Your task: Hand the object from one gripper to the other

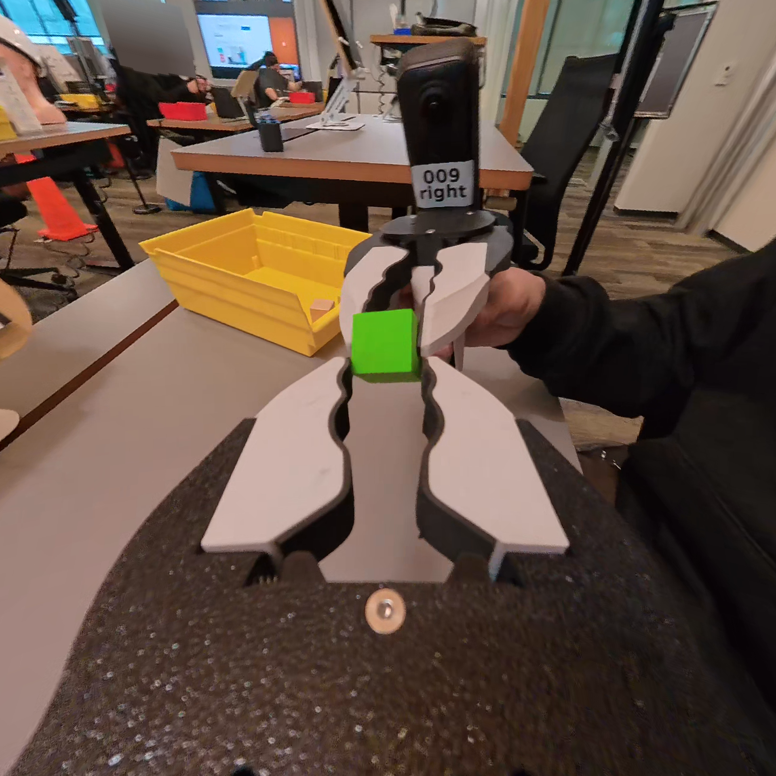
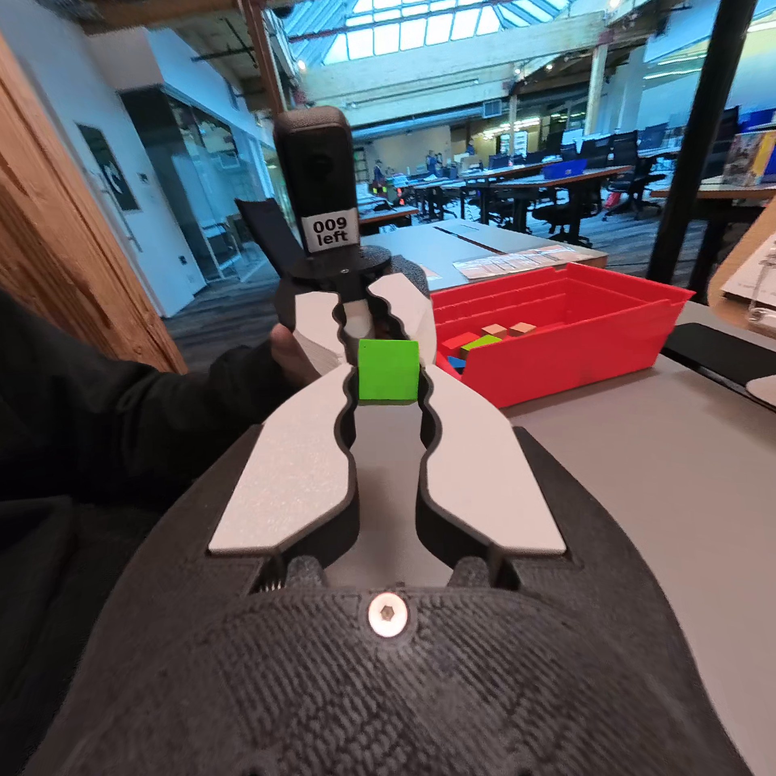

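Desk [image 1: 105, 441]: we see a grey top with a brown strip along its left edge; it carries both bins, and both tongs meet above it.

Red bin [image 2: 588, 361]: we locate it on the right part of the desk, just beyond the right tongs; it holds several loose blocks – red, green, blue and two tan ones.

Yellow bin [image 1: 235, 302]: it stands toward the far left edge of the desk, with one tan block [image 1: 321, 308] in its near right corner.

Left gripper [image 1: 385, 369]: we see its two white fingers closed in on the lower part of the green cube, one pad against each side face – the tongs pinch the cube.

Right gripper [image 2: 388, 373]: it faces the left gripper tip to tip, a hand [image 1: 508, 310] in a black sleeve behind it. Its pads bear on the cube's two side faces, so these tongs pinch the cube as well.

Green cube [image 1: 384, 342]: the task's object is clear of the desk, in the air between the two opposed pairs of fingertips, held by both at once. It hangs over the middle of the desk, between the yellow bin and the red bin, touching neither.
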### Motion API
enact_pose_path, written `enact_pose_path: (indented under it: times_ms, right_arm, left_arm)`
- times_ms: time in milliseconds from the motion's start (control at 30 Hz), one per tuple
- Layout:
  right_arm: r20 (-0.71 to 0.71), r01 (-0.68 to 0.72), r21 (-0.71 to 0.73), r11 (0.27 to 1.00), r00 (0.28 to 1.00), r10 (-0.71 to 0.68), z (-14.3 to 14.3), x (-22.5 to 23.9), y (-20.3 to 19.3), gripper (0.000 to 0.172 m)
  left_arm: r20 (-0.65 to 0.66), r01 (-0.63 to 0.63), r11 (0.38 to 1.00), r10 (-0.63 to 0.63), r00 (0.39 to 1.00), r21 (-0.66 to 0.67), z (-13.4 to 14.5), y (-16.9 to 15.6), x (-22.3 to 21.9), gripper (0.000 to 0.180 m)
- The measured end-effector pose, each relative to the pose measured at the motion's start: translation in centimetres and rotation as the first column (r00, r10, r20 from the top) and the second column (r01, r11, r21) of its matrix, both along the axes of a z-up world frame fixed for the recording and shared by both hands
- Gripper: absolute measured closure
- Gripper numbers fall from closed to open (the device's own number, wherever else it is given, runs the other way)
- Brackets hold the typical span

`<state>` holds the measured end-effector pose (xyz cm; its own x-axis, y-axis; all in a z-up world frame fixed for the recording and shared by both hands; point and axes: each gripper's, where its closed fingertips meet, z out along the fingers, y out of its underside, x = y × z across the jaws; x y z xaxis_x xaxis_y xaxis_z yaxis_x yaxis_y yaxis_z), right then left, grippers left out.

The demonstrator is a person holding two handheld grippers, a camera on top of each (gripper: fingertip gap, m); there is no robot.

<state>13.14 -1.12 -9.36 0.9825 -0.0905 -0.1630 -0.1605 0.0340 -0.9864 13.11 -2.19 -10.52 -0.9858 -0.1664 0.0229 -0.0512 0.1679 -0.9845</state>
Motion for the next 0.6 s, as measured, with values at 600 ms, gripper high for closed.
enact_pose_path:
  times_ms: [600]
  right_arm:
    - [0.003,0.836,-0.354,0.419,0.449,-0.894,-10.2,15.7,-26.7,0.144]
  left_arm:
    - [-0.212,-0.195,0.977,0.172,0.962,-0.091,-2.2,2.0,3.0,0.148]
